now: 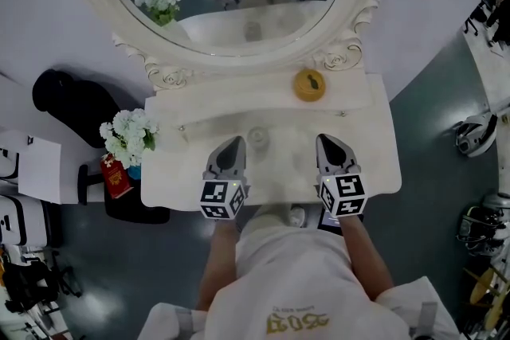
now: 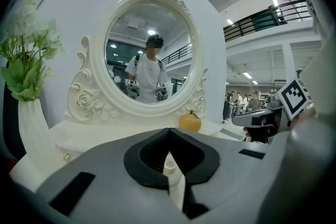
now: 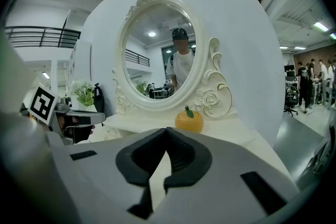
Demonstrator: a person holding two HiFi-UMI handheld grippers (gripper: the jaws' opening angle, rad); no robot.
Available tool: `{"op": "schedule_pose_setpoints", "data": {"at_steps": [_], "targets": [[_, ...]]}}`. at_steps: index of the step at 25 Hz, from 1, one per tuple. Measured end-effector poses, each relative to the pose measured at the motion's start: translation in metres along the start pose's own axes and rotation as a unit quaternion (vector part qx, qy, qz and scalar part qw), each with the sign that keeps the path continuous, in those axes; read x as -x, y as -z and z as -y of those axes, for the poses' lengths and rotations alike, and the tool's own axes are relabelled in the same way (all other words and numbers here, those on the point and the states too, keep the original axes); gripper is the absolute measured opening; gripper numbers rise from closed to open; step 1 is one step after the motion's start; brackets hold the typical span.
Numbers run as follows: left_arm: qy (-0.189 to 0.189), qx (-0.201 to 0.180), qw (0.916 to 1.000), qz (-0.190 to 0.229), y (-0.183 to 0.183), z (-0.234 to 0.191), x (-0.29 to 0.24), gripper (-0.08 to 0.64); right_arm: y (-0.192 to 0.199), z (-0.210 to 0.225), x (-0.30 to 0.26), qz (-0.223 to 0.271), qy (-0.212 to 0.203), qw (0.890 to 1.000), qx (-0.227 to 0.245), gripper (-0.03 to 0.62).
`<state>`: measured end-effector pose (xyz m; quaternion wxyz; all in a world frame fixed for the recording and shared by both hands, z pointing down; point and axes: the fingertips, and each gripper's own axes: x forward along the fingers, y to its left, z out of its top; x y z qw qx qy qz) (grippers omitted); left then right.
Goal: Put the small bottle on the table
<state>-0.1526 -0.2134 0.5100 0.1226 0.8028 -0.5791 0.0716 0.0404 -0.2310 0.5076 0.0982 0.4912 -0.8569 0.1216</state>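
The small, upright whitish bottle [image 1: 256, 138] stands near the white tabletop's [image 1: 374, 163] middle, just right of the left claw [image 1: 234, 142], farther from the right claw [image 1: 326, 141], both pressed together, empty.

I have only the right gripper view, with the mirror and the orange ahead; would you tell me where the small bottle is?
Observer: The bottle stands on the table, between the left hand-held gripper and the right hand-held gripper, nearer the left.
Operator: Is the left one holding it?
Observer: No; its shut jaws stand apart from the bottle.
Operator: Is there anything by the flowers?
Observer: A red item sits next to them, at the table's left edge.
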Motion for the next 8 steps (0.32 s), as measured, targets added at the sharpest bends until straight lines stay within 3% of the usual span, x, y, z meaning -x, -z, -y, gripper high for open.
{"op": "schedule_pose_setpoints", "data": {"at_steps": [8], "targets": [[-0.010, 0.010, 0.9999, -0.003, 0.0035, -0.0043, 0.0018, 0.017, 0.0020, -0.0009, -0.0008, -0.003, -0.005, 1.000, 0.004, 0.009]]}}
